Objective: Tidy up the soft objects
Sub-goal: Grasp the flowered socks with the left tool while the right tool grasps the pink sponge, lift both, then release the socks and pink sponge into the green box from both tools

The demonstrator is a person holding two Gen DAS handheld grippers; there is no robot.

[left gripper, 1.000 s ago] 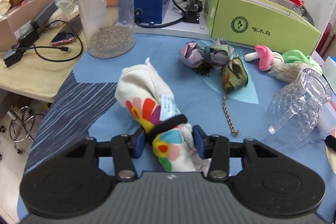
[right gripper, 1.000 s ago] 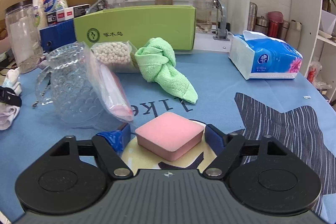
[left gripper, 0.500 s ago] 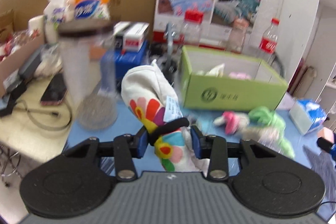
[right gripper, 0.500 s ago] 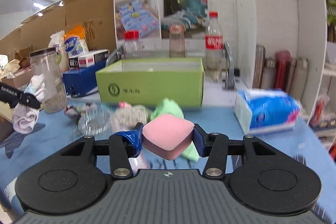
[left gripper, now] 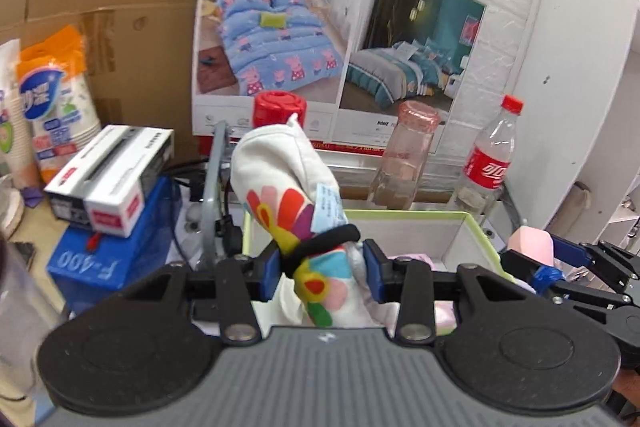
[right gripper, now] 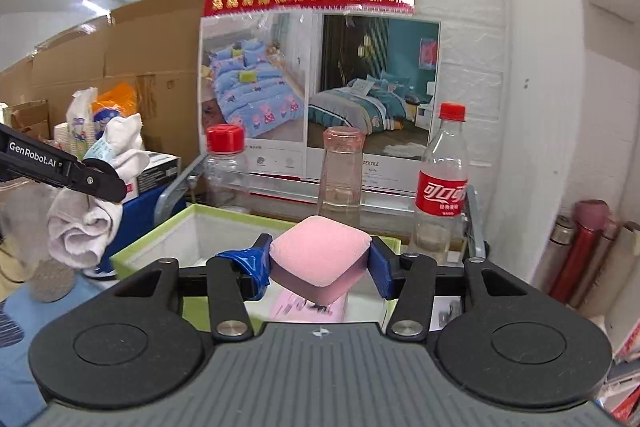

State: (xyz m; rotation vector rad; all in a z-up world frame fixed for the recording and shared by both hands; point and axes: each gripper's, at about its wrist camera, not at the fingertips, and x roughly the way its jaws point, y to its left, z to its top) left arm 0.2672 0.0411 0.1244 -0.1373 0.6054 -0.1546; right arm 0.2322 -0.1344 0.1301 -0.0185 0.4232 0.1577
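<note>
My left gripper (left gripper: 322,267) is shut on a rolled white cloth with a flower print (left gripper: 280,171), tied with a black band. The roll stands upright between the pads, held in the air at the near edge of the open green box (left gripper: 472,225). My right gripper (right gripper: 320,263) is shut on a pink sponge block (right gripper: 320,251), pinched at two corners above that box (right gripper: 160,231). Pink items lie inside the box under the sponge. In the right wrist view the left gripper (right gripper: 96,183) and its cloth (right gripper: 84,231) hang at the left, beside the box.
Behind the box stand a red-capped jar (right gripper: 226,163), a pink glass bottle (right gripper: 342,171) and a cola bottle (right gripper: 440,187) against a postered wall. A blue case (left gripper: 104,259) with a white carton (left gripper: 112,171) sits left. Flasks (right gripper: 580,251) stand at the right.
Both grippers have lifted off the blue mat with their loads and travelled toward the green box. The right gripper's pads have closed onto the pink sponge, which lay on the mat a second ago.
</note>
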